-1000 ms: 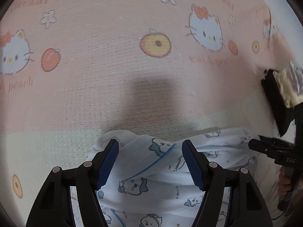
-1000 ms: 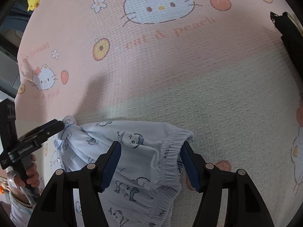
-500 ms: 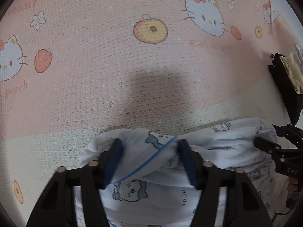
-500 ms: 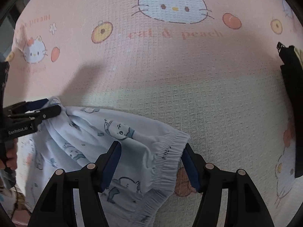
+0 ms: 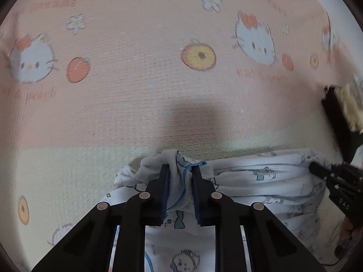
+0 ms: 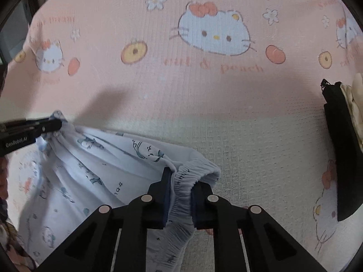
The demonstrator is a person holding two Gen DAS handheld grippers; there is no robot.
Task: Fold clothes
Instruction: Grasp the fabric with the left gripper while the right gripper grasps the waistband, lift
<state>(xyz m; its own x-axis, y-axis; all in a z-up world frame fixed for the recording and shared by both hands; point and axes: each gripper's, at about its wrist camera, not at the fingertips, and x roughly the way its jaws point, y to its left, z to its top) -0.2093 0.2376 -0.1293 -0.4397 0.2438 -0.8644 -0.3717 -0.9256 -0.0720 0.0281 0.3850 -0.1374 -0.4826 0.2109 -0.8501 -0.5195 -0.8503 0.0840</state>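
**Both grippers now clamped on the printed garment**

A second ago our two sets of fingers stood spread over the cloth; now both have closed on it. Our left gripper (image 5: pixel 180 176) pinches a bunched corner with blue piping, and our right gripper (image 6: pixel 180 181) pinches the gathered elastic waistband (image 6: pixel 195 176). The white garment (image 6: pixel 95 170), printed with small blue cartoon figures, lies on the pink cat-and-peach bedspread (image 6: pixel 181 90), its far edge drawn taut between the two grips and seemingly raised a little off the spread. We judge this a two-point hold ready to carry that edge over or shake the piece flat; which fold it serves we cannot tell. Both grippers point forward and low over the bed, roughly side by side. A black bag (image 6: pixel 340 154) sits well to the right.
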